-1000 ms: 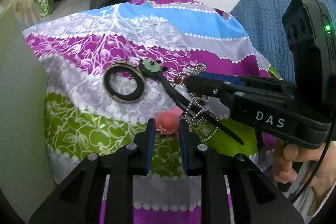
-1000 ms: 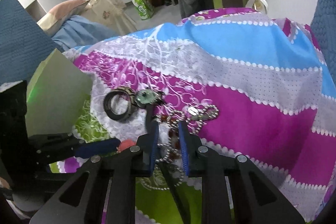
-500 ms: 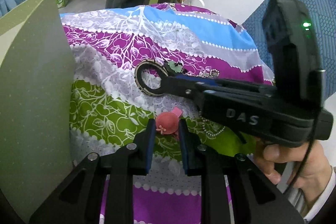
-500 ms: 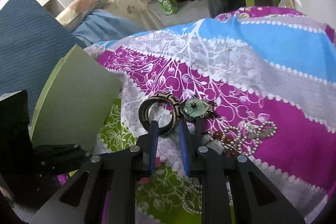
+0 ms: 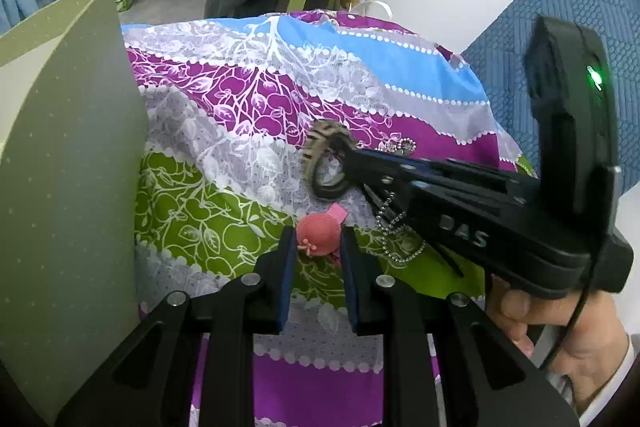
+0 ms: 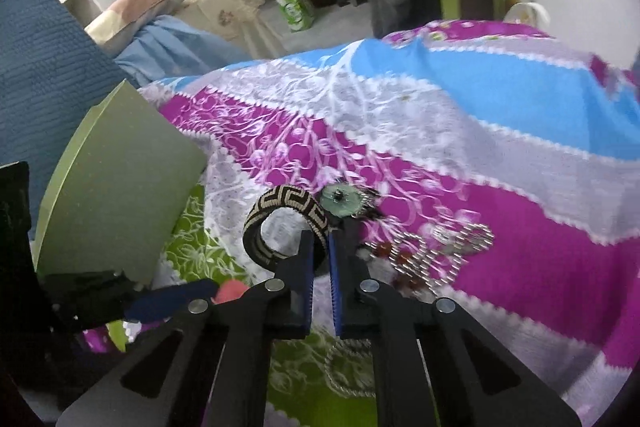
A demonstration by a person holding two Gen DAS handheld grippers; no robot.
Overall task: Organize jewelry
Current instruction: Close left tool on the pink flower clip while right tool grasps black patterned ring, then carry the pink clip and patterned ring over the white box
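Moved: your right gripper [image 6: 319,247] has shifted from the bead chains [image 6: 432,247] to the patterned bangle [image 6: 286,223], tilting it up.
Right jaws: clamped on the bangle's band.
Left gripper [image 5: 316,247]: narrow around the pink hat clip [image 5: 318,233] on the cloth [image 5: 240,99].

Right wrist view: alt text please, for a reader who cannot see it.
The right gripper is shut on the rim of a black-and-cream patterned bangle standing on edge on a bright patterned cloth. A green flower pendant and beaded chains lie just right of it.
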